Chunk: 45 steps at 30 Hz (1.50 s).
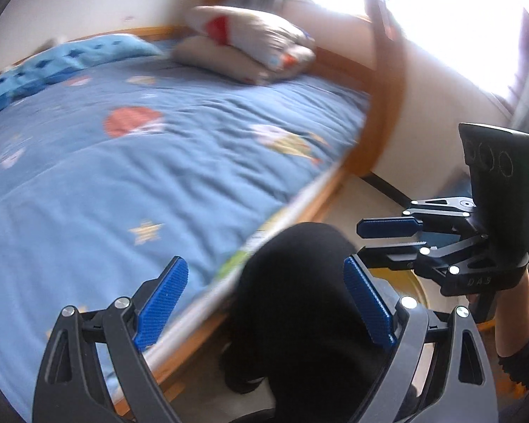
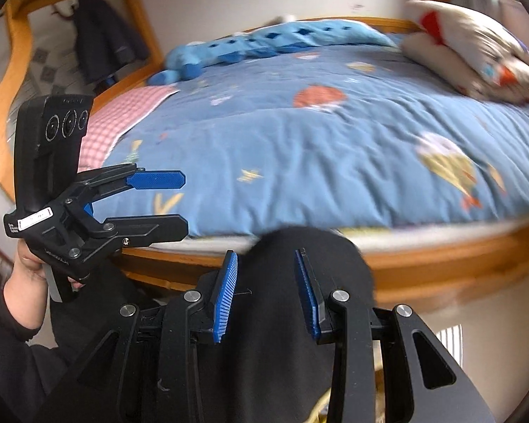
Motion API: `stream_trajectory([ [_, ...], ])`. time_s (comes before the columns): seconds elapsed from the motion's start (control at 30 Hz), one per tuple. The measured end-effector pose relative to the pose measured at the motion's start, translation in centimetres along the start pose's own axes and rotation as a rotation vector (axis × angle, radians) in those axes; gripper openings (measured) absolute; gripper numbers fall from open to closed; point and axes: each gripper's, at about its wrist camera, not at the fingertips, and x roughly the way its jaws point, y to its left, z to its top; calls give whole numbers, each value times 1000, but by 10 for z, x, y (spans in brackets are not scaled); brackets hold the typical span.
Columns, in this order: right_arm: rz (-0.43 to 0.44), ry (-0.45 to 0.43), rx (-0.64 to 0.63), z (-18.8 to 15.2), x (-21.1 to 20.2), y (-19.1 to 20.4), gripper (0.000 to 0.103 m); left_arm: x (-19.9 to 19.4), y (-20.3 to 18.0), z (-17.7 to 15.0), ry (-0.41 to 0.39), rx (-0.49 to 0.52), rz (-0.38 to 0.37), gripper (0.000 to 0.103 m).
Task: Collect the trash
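My left gripper (image 1: 264, 303) stands wide open with nothing between its blue pads. Behind it is the person's knee (image 1: 296, 282) in black trousers, at the bed's wooden edge. It shows again in the right wrist view as the left gripper (image 2: 172, 204), held in a hand at the left over the bed's rim. My right gripper (image 2: 266, 292) has its jaws partly apart and empty, with the same black knee (image 2: 310, 246) behind them. In the left wrist view the right gripper (image 1: 384, 241) hovers right of the knee. No piece of trash can be made out in either blurred view.
A bed with a blue space-print duvet (image 2: 299, 148) fills both views, framed by a wooden rail (image 2: 441, 264). A pillow (image 1: 250, 42) and a light blue blanket (image 2: 282, 42) lie at its far side. A dark jacket (image 2: 102, 35) hangs at the left. A yellow round thing (image 1: 402, 282) lies on the floor.
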Motion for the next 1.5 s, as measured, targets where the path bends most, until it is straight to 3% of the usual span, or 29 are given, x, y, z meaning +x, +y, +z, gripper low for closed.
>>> stream_trajectory([
  [0.37, 229, 30, -122, 60, 80, 74, 33, -65, 86, -34, -81, -208, 203, 89],
  [0.57, 288, 0, -153, 86, 104, 105, 33, -100, 117, -48, -146, -286, 310, 89],
  [0.83, 132, -150, -229, 112, 107, 149, 41, -143, 140, -44, -276, -338, 521, 94],
  [1.17, -15, -423, -196, 134, 72, 162, 45, -181, 123, -24, -450, -292, 735, 99],
  [1.27, -49, -494, -183, 137, 57, 161, 51, -191, 111, -16, -496, -262, 783, 99],
  [1.5, -134, -610, -191, 131, 30, 166, 85, -212, 83, -5, -598, -190, 903, 99],
])
